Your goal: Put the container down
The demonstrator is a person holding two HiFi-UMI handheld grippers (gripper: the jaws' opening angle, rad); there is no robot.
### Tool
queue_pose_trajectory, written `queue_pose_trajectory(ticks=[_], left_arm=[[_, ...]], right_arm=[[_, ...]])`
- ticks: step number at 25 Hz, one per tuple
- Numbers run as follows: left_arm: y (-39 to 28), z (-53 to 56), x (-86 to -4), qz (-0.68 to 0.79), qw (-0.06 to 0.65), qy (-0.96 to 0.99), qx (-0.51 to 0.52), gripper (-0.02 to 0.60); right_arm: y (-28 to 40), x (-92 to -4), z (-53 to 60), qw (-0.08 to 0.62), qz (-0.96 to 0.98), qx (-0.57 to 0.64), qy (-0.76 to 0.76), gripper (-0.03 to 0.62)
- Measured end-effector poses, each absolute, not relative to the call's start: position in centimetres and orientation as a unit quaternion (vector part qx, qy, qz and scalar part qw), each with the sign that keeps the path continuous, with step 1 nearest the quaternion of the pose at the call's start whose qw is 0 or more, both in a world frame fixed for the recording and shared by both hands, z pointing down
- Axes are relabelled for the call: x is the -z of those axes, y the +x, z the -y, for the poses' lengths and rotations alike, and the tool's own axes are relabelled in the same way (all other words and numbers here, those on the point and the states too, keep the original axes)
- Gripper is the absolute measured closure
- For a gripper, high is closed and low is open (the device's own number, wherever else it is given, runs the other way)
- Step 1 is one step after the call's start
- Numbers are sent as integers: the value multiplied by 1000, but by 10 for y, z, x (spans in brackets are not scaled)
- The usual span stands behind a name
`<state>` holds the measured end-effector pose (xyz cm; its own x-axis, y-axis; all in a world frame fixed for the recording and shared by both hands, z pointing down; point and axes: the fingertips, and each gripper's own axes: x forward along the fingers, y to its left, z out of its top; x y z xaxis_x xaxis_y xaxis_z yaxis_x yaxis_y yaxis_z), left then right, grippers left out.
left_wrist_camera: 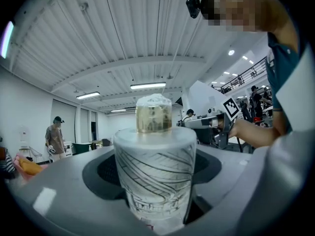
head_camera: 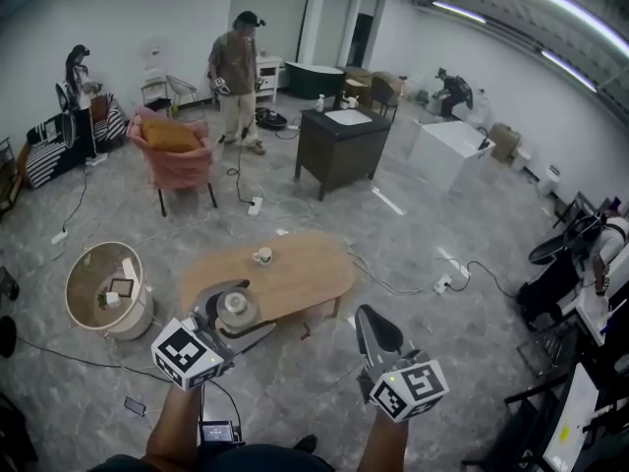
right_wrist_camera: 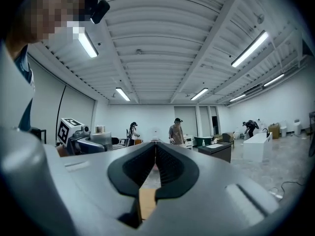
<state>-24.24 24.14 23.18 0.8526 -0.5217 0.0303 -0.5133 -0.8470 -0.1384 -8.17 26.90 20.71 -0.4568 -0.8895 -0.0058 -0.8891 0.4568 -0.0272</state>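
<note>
The left hand-held gripper is clamped on the container, a frosted jar with dark line patterns and a yellowish lid knob. Its contents are hidden. It sits over the worktop's near left edge, and contact cannot be judged. The right hand-held gripper has its 2 jaws together, empty. A cup stands on the worktop.

Frosted container — matt wooden table
</note>
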Motion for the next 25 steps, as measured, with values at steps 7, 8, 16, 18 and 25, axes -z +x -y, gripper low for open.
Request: queue_pose_trajectory(ticks=[7, 8, 16, 18, 25], left_arm=[[-185, -232, -228, -302, 66, -950, 43, 247], [-177, -231, -228, -303, 67, -949, 44, 247], [-113, -223, -228, -304, 69, -948, 57, 247], [-97, -221, -226, -296, 68, -951, 58, 247], [-59, -201, -233, -273, 63, -958, 62, 247]], right_arm=[[-19, -208, -250, 25, -869, 17, -493, 583], [-11, -209, -249, 27, -871, 18, -490, 583], [56, -215, -244, 41, -868, 28, -493, 583], [71, -214, -244, 44, -865, 32, -499, 583], [105, -225, -236, 42, -852, 42, -520, 583]])
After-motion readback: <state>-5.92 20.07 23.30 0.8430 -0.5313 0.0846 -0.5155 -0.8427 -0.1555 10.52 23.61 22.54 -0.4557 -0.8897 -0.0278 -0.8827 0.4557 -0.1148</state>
